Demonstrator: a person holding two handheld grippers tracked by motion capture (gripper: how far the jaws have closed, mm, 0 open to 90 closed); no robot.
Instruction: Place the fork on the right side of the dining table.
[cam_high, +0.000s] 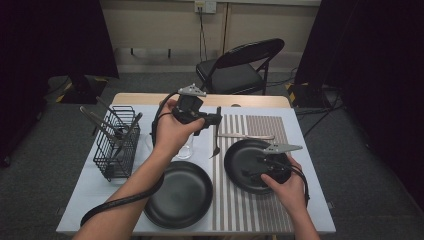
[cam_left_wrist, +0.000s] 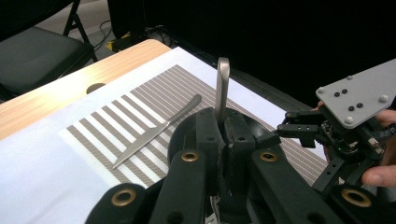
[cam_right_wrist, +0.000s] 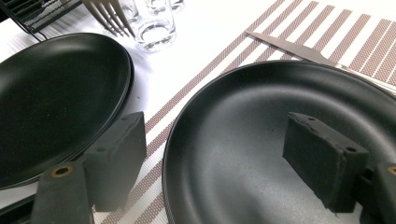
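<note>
Nearest the person, the right tongs are hovering with jaws spread wide and nothing between them, straddling the near rim of the black plate on the striped placemat. Just beyond, the left tongs are clamping tight on a fork, which is hanging nearly upright, tines down, handle rising between the pads in the left gripper view. Its tines are pointing at the mat's left edge, just left of that plate, so I judge the coming move is a lowering there, long axis running away from the person. Farther off, a knife is lying crosswise beyond the plate, and a wire basket is standing at the worktop's left.
</note>
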